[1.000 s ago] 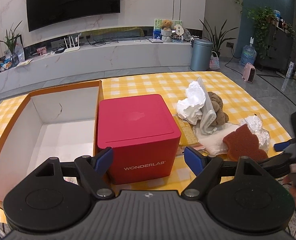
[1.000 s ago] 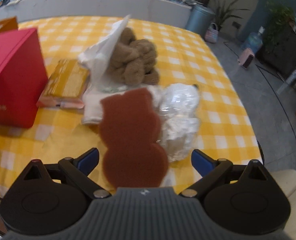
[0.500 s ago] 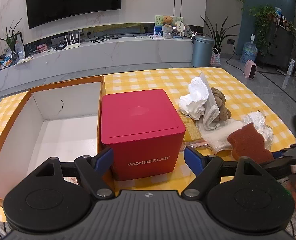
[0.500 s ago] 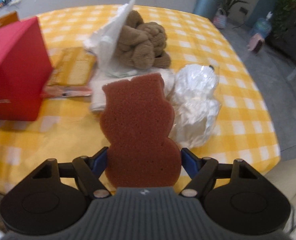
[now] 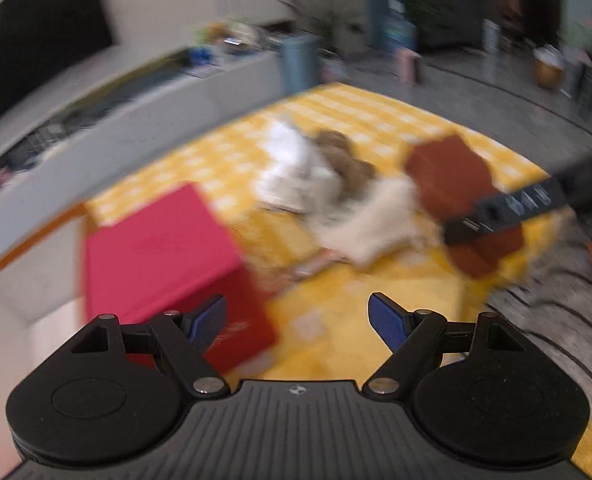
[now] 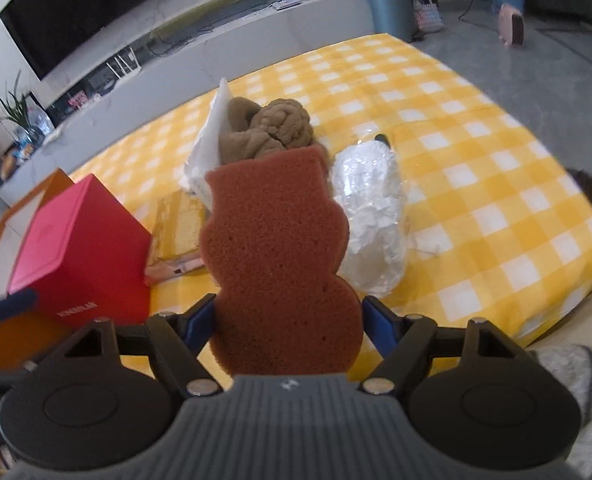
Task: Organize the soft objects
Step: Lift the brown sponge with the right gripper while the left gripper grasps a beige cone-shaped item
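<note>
Gripping the brown sponge (image 6: 276, 264) at its rounded lower lobe, the right tool (image 6: 288, 320) has both blue pads pressed against the sponge's edges at the bottom centre of the right wrist view. The sponge is clear of the bench (image 6: 475, 168), and its long axis runs straight up the frame, in line with the way the tool points. Behind it, from centre toward the upper middle, lie a crinkly white bundle (image 6: 371, 216), a tan plush toy (image 6: 272, 128) and a white cloth (image 6: 212, 128), all close together on the yellow checked covering. A flat yellow packet (image 6: 178, 220) sits just left of the sponge, beside a red box (image 6: 76, 248); the orange-edged open box (image 6: 24, 200) shows only as a rim at the far left edge.

The left tool (image 5: 296, 320) stands released, with nothing between its pads. Its view is badly blurred. There the sponge (image 5: 451, 184) appears at the right, held by the other tool, and the red box (image 5: 164, 248) lies at lower left, just ahead of the left pad.

Judging by the layout, the open box lies left of the held sponge, past the red box. The right hand carries the sponge; the left hand is nearer that box, so the move looks like a leftward carry.
</note>
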Available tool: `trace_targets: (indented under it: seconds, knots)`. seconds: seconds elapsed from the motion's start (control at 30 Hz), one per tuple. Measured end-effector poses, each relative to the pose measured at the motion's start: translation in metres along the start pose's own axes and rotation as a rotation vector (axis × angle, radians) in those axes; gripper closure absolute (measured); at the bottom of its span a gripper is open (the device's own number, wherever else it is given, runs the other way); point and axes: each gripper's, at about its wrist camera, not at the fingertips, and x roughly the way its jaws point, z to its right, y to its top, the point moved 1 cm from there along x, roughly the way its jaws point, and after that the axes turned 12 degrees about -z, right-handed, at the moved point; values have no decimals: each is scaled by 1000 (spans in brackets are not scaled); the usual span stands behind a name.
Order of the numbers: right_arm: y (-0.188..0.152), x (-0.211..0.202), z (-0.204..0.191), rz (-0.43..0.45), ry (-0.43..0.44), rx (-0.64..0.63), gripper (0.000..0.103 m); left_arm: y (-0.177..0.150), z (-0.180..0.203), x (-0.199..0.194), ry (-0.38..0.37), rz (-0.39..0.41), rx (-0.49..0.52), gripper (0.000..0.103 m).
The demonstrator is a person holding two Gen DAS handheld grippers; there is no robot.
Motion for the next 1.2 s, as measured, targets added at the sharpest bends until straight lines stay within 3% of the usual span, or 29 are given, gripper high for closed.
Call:
trace_targets:
  seconds: [0.13, 0.27, 0.47, 0.63, 0.8, 0.9, 0.97, 1.0, 1.03, 1.07, 1.1, 1.2]
  knots:
    - [3, 4, 0, -2, -7, 13, 27, 0, 21, 27, -156, -51, 162, 9]
    - [3, 4, 2, 17, -60, 28, 27, 1, 36, 46, -179, -58, 247, 8]
    - [6, 4, 6, 25, -29, 43, 27, -2, 64, 63, -188, -61, 409, 8]
    - [5, 2, 8, 34, -8, 58, 27, 7, 67, 84, -132, -86, 352, 8]
    - [3, -5, 10, 68, 23, 75, 27, 12, 60, 90, -84, -48, 276, 8]
    - [2, -5, 9, 68, 26, 72, 27, 13, 56, 92, -71, -35, 240, 20]
    - [1, -6, 9, 68, 32, 72, 27, 15, 54, 94, -83, -61, 231, 34]
    - [1, -6, 10, 70, 36, 73, 27, 15, 52, 96, -120, -78, 223, 50]
    - [1, -7, 10, 72, 40, 75, 27, 16, 46, 95, -179, -83, 199, 76]
    - [1, -8, 11, 77, 42, 80, 27, 18, 40, 93, -227, -99, 161, 95]
    - [1, -8, 12, 80, 43, 84, 27, 19, 36, 93, -250, -112, 122, 98]
    - [1, -9, 14, 83, 46, 94, 27, 19, 28, 93, -222, -123, 64, 101]
